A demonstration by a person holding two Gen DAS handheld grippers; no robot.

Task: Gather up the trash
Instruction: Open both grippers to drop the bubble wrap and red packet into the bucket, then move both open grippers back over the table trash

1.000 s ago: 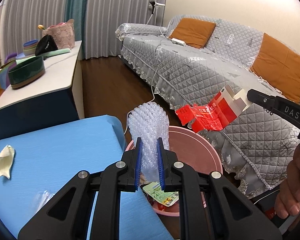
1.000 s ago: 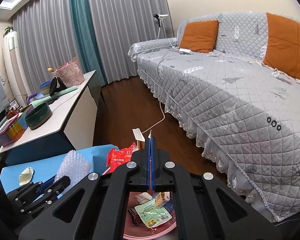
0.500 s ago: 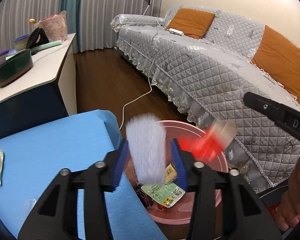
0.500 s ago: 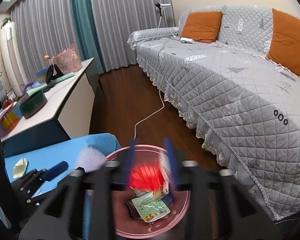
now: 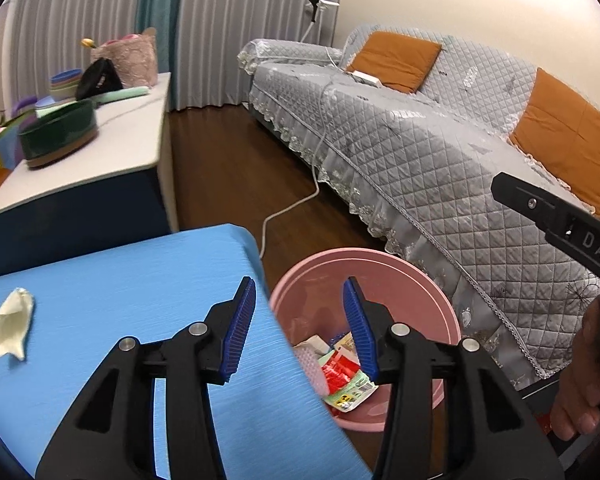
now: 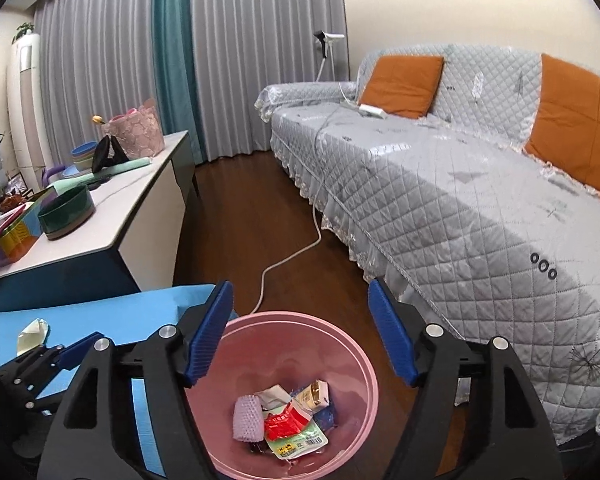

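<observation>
Glossy pink plastic basin (image 6: 364, 364)

A grey quilted sofa (image 6: 480, 208) is carrying two orange cushions (image 6: 400, 84), with a white cable (image 6: 300, 252) trailing from it onto the wooden floor. A dark green bowl (image 6: 66, 210) is sitting on the white sideboard (image 6: 136, 196) (a pink basket (image 6: 134, 130) further back), grey curtains (image 6: 100, 60) hanging behind.

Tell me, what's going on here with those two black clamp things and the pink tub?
A person is clearing rubbish off a blue table with a hand-held gripper in each hand. Both the left gripper and the right gripper have just been opening, and nothing is between their jaws now. The bubble wrap and the red packet lie in the pink bin among other wrappers. One crumpled pale wrapper is left on the table.
</observation>
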